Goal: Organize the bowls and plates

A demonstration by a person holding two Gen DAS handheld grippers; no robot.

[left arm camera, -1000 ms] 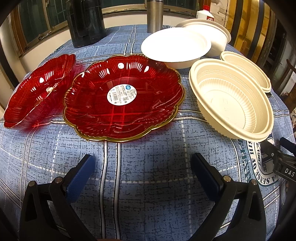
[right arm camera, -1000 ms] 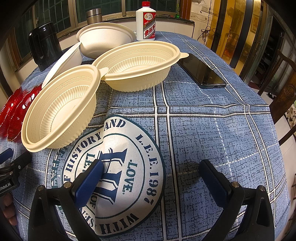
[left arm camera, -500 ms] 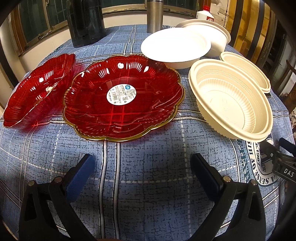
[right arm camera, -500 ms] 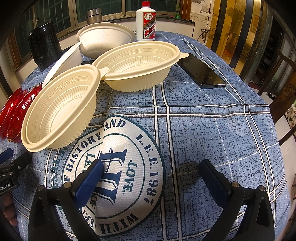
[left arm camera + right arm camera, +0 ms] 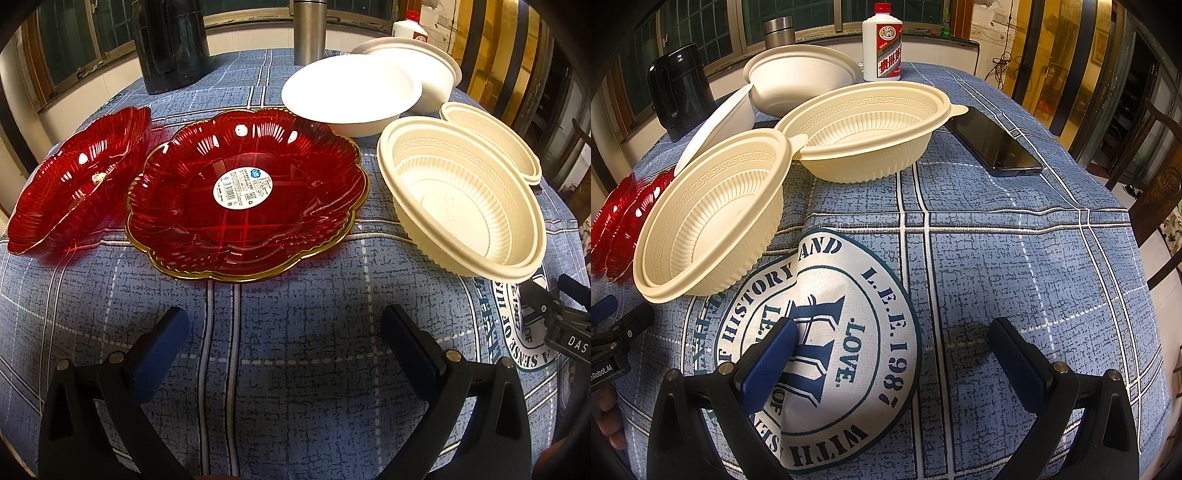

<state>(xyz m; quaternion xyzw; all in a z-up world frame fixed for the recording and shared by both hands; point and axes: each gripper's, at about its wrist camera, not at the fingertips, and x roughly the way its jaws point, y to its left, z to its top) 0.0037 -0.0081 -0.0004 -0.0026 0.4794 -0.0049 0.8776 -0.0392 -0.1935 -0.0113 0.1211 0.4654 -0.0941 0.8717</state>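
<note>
In the left wrist view a red scalloped plate (image 5: 247, 192) with a white label lies flat ahead of my open, empty left gripper (image 5: 284, 332). A second red plate (image 5: 77, 181) leans tilted at its left. A white bowl (image 5: 351, 92) and another white bowl (image 5: 424, 62) sit behind. A cream ribbed bowl (image 5: 461, 199) is at the right, a second cream bowl (image 5: 491, 136) behind it. In the right wrist view my right gripper (image 5: 892, 339) is open and empty above the tablecloth, with the cream bowls (image 5: 709, 218) (image 5: 864, 129) ahead left.
A black jug (image 5: 170, 40) and a steel flask (image 5: 309, 29) stand at the table's back. A white liquor bottle (image 5: 882, 44) stands behind the bowls. A black phone (image 5: 993, 142) lies right of the cream bowl. Chairs (image 5: 1160, 192) stand beyond the right edge.
</note>
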